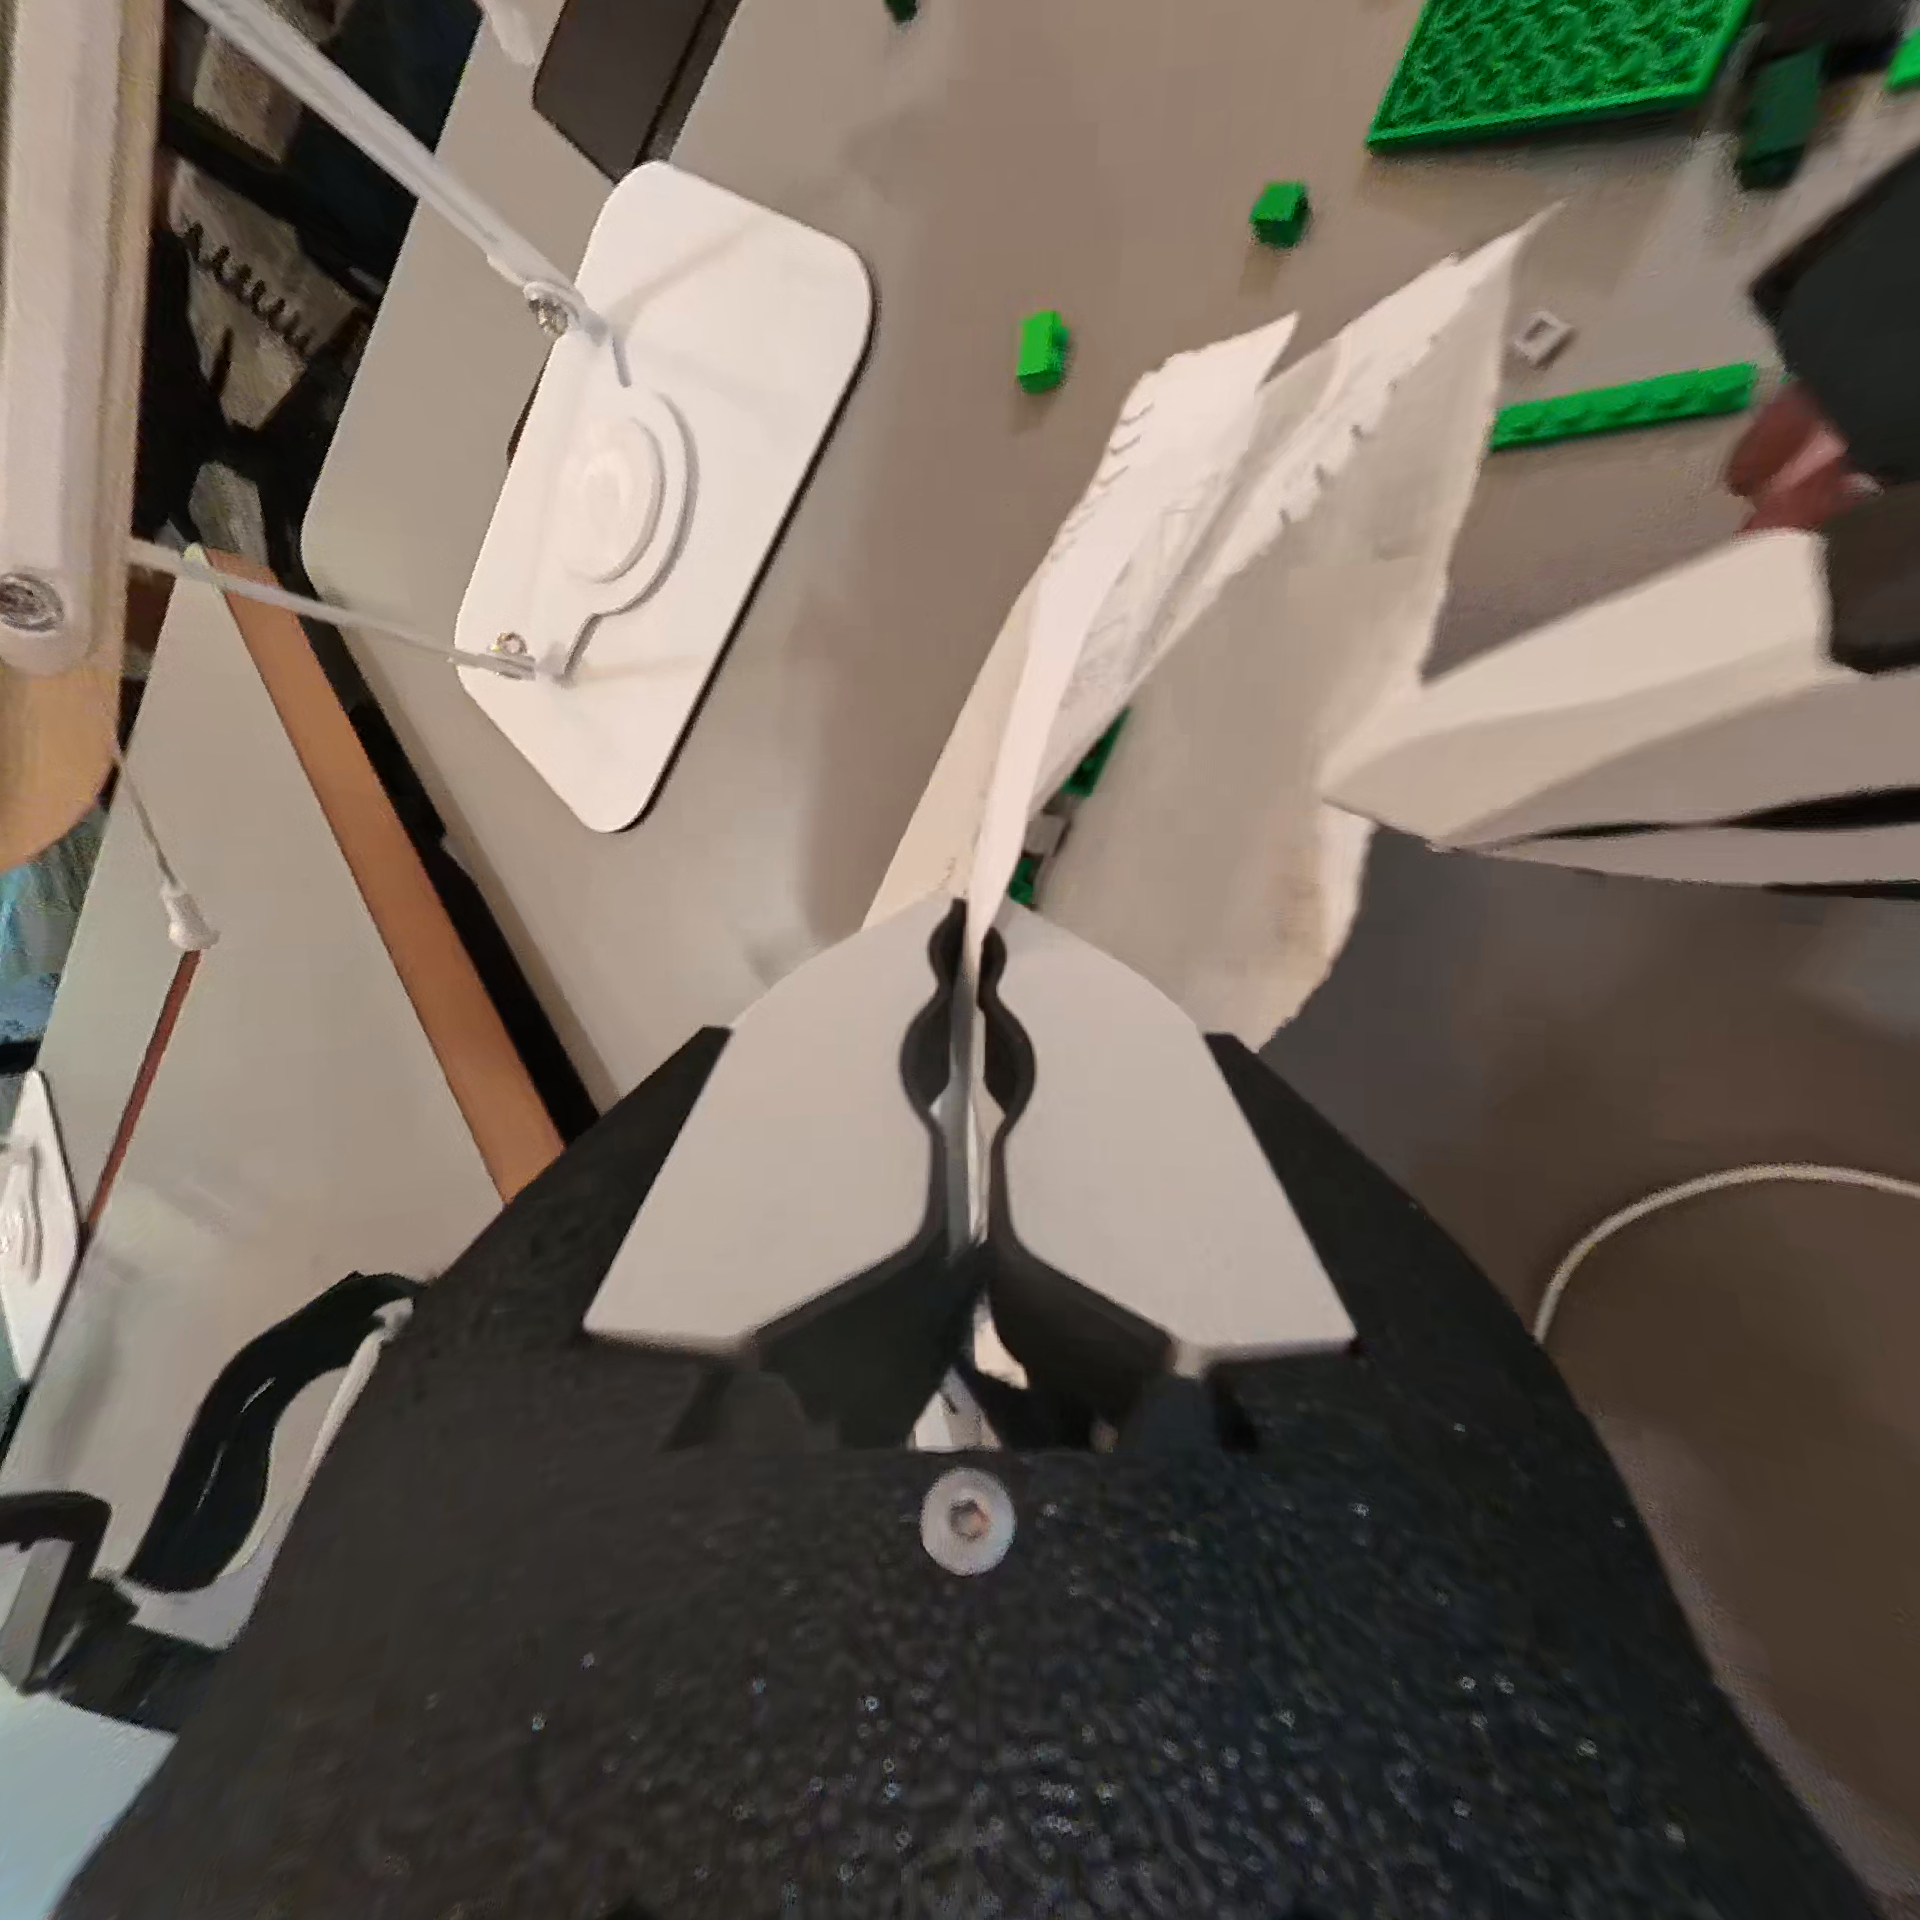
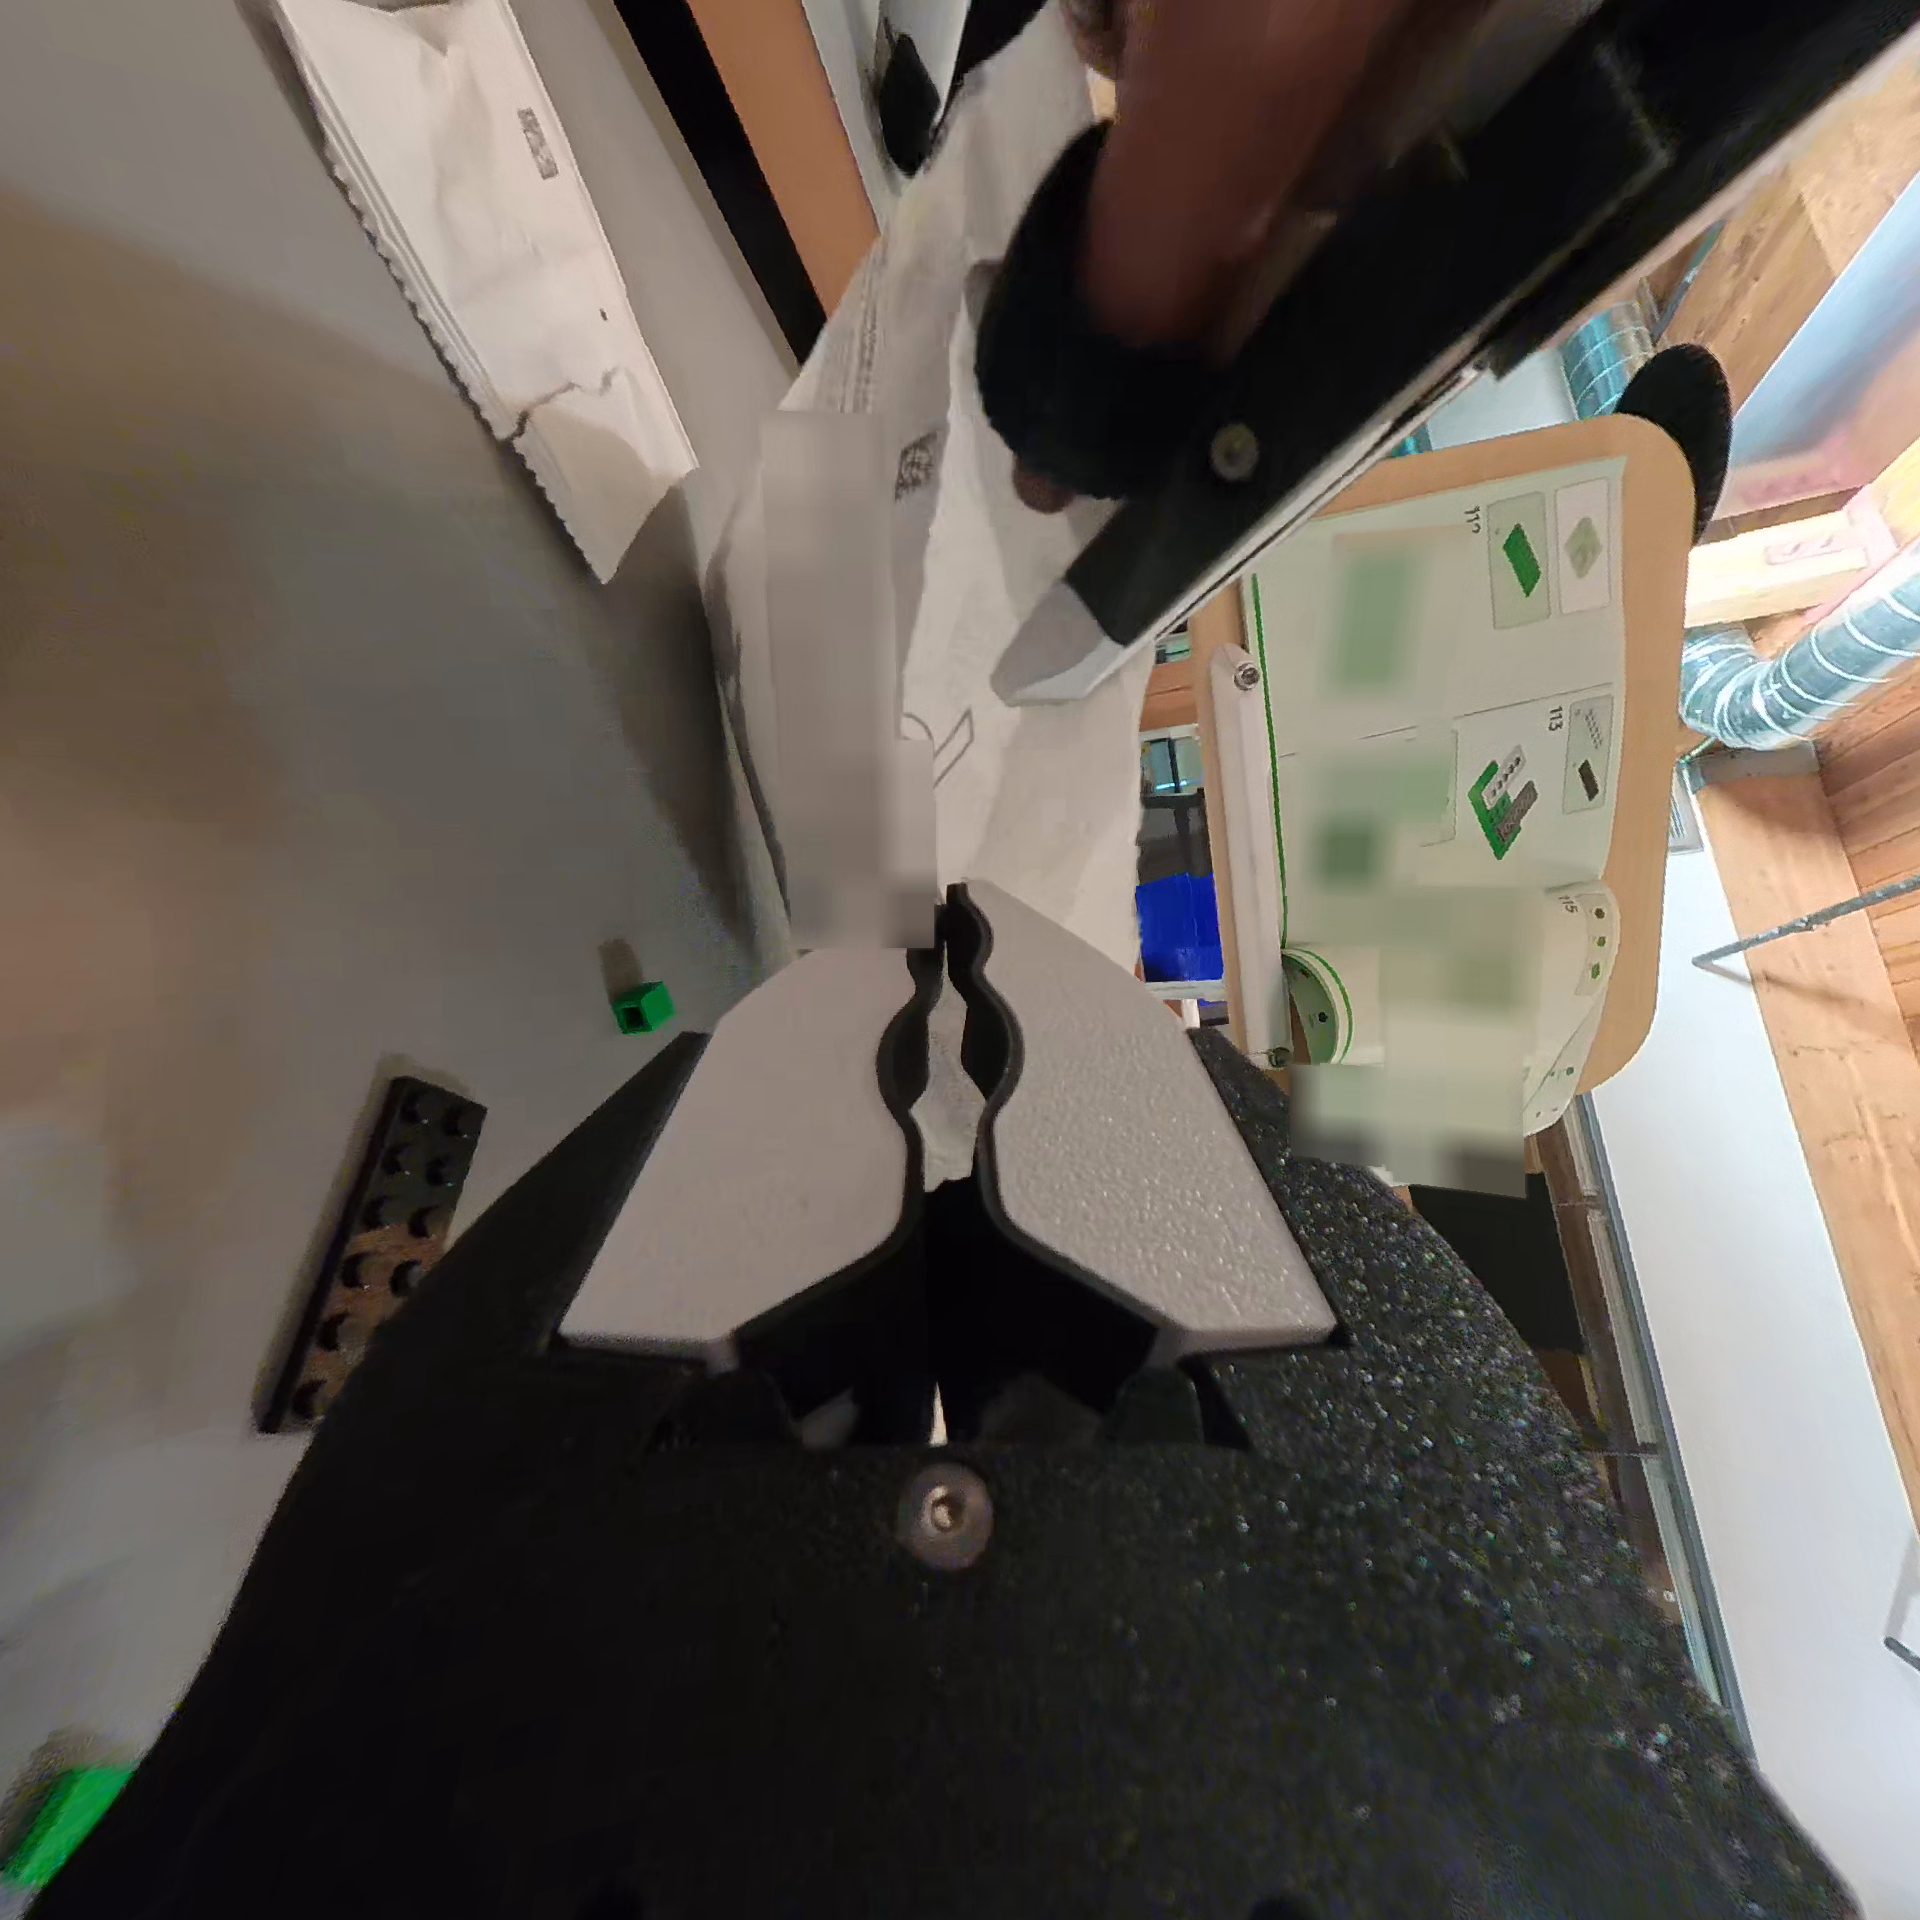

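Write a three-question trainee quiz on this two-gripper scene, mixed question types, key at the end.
1. True or false: the left gripper is shut on a white paper bag.
2. Which lies on the grey table left of the right gripper? A) black stud plate B) red ball C) blue mug
3. Fill in: the small loose bricks near the textured baseplate are ___ in colour.

Key: 1 true; 2 A; 3 green.

The place looked like a workshop: a grey table (image 1: pixel 987 208) strewn with green building bricks (image 1: pixel 1042 351), silver ventilation ducting (image 2: pixel 1787 665), and bare wooden wall panels (image 2: pixel 1860 270).
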A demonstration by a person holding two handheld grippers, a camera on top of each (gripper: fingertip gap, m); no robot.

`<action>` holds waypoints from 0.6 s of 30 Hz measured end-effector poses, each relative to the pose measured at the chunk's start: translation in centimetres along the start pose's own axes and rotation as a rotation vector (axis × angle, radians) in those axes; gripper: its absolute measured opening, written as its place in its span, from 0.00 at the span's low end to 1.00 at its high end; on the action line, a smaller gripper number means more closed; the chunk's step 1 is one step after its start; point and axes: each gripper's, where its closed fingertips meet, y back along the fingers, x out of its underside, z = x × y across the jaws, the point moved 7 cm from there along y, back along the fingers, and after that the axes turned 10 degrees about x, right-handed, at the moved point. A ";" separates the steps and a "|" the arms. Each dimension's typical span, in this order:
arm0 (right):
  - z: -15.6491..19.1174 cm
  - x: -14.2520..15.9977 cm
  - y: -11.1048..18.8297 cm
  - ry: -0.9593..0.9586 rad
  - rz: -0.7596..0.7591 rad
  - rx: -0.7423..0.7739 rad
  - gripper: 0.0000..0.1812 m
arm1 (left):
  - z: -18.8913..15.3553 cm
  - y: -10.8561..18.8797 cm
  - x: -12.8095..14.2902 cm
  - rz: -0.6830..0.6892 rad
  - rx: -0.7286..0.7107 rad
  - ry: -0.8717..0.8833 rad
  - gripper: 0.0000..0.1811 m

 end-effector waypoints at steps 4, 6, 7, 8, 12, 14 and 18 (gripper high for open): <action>-0.3 0.8 0.2 -0.025 -0.001 0.014 0.00 | 1.6 -0.1 -0.9 0.009 0.053 0.144 0.00; -0.6 1.2 0.2 -0.044 0.009 0.030 0.00 | 2.4 0.1 -1.7 0.021 0.086 0.183 0.00; -0.7 1.3 0.1 -0.055 0.015 0.038 0.00 | 2.8 0.3 -2.3 0.028 0.098 0.190 0.00; -0.8 1.5 0.1 -0.066 0.020 0.048 0.00 | 3.2 0.5 -2.8 0.038 0.110 0.194 0.00; -1.3 1.8 0.0 -0.108 0.022 0.103 0.00 | 3.1 1.0 -4.4 0.150 0.238 0.099 0.00; -1.5 1.9 0.1 -0.118 0.005 0.136 0.00 | 2.5 1.1 -4.5 0.215 0.273 0.036 0.00; -1.4 1.9 0.2 -0.169 -0.012 0.123 0.05 | 2.9 0.0 -4.5 0.256 0.285 0.034 0.00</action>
